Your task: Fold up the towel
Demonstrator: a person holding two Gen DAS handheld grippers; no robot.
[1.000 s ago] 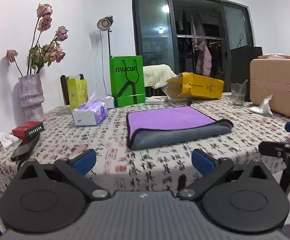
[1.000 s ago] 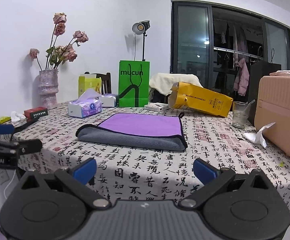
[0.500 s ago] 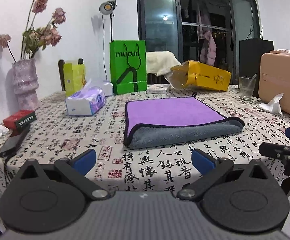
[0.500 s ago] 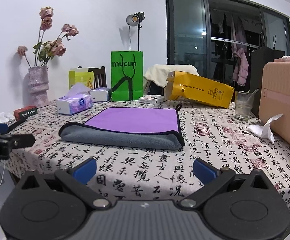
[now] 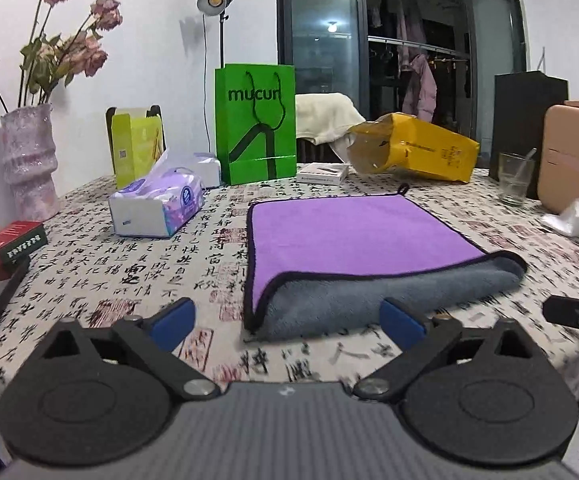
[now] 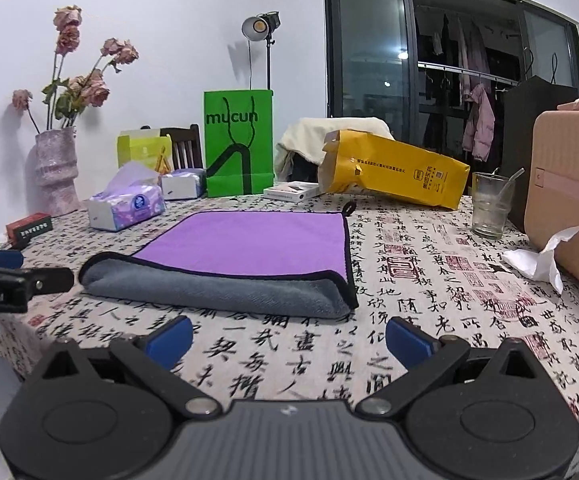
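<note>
A purple towel with a grey underside (image 5: 353, 240) lies folded in half on the table, its grey fold edge toward me; it also shows in the right wrist view (image 6: 245, 252). My left gripper (image 5: 287, 322) is open and empty, just in front of the towel's near left corner. My right gripper (image 6: 289, 338) is open and empty, a little short of the towel's near right corner. The right gripper's fingers (image 5: 577, 312) show at the right edge of the left wrist view, and the left gripper's fingers (image 6: 13, 280) at the left edge of the right wrist view.
On the patterned tablecloth (image 5: 129, 264) stand a tissue pack (image 5: 157, 204), a green bag (image 5: 255, 122), a yellow bag (image 5: 413, 148), a glass (image 5: 515, 178), a pink case (image 6: 573, 196), a crumpled tissue (image 6: 537, 260), a vase (image 5: 29, 160) and a red box (image 5: 11, 240).
Both grippers have moved forward toward the table and the towel, which now looks larger and closer. Both stay open. The towel has not moved.
</note>
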